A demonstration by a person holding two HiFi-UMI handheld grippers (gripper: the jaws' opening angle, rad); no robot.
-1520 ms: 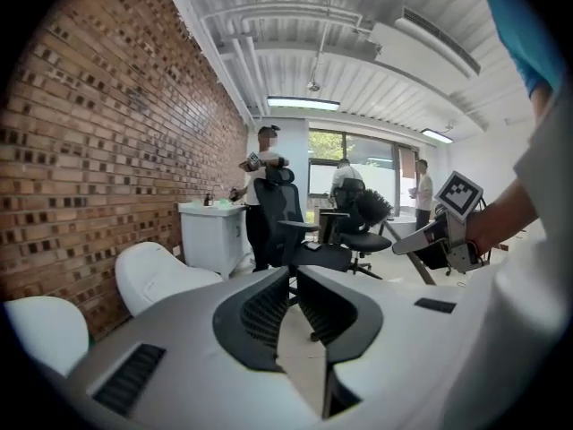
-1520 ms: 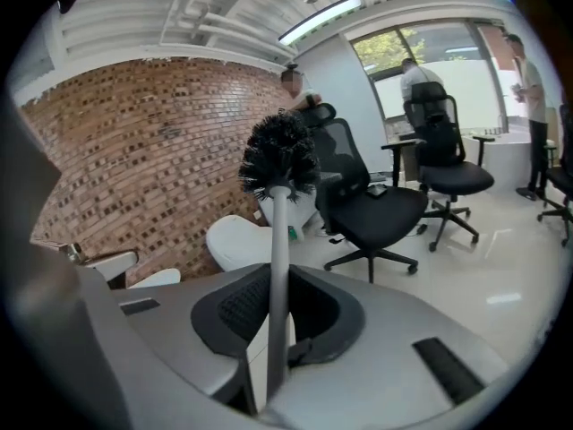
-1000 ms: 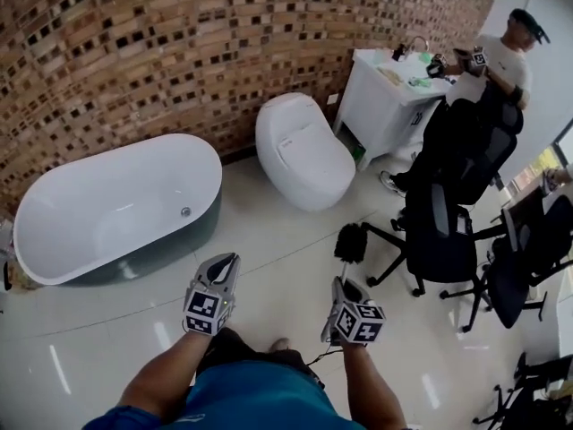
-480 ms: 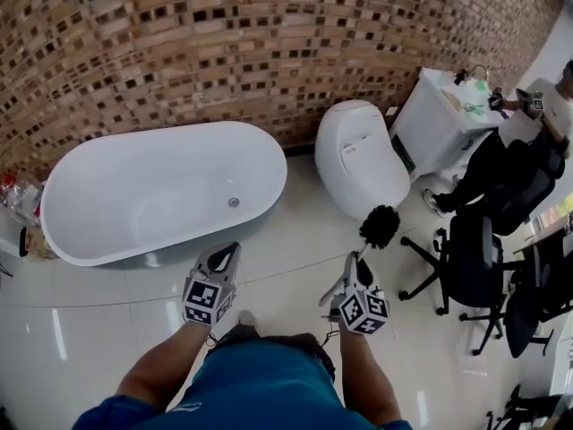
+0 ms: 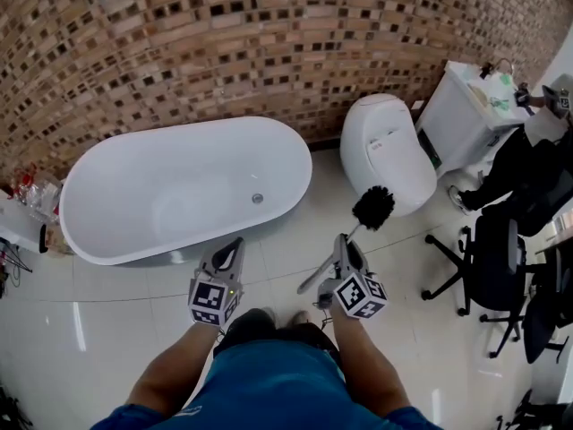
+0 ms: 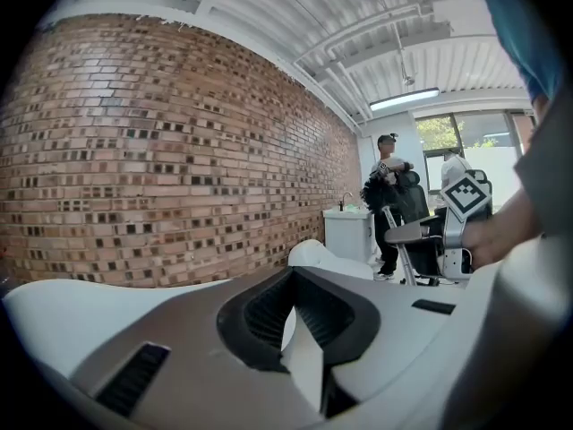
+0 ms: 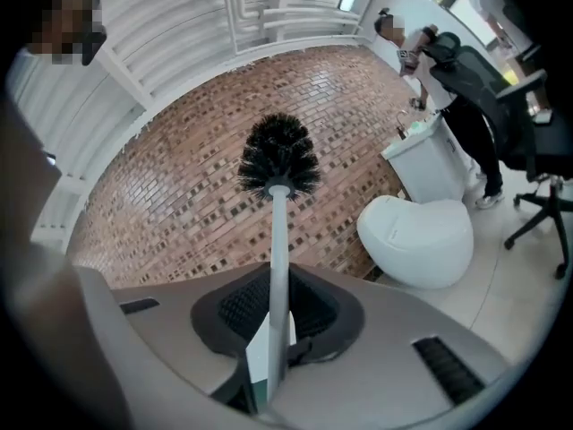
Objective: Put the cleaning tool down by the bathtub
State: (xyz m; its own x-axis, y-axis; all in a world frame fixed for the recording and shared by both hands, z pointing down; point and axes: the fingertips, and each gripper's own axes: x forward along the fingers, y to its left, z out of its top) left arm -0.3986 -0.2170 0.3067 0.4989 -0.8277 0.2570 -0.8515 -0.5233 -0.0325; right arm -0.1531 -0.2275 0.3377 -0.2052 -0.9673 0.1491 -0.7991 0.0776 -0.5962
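Note:
The cleaning tool is a toilet brush with a black bristle head (image 5: 373, 207) (image 7: 279, 159) and a thin pale handle (image 7: 277, 267). My right gripper (image 5: 346, 247) (image 7: 273, 348) is shut on the handle, and the brush head points up and forward toward the toilet. The white oval bathtub (image 5: 161, 195) stands against the brick wall, ahead and to the left. My left gripper (image 5: 233, 247) (image 6: 300, 334) hovers over the floor near the tub's front edge. It is shut, with nothing in it. The brush is off the floor.
A white toilet (image 5: 387, 155) (image 7: 416, 240) stands right of the tub, with a white vanity (image 5: 466, 106) beyond it. Black office chairs (image 5: 501, 258) crowd the right side, and a person (image 5: 555, 97) stands at the vanity. Bags (image 5: 31, 195) lie left of the tub.
The view has swung left, so the bathtub now sits nearer the middle and closer. Both grippers kept their states, and the brush head has come up over the floor by the toilet.

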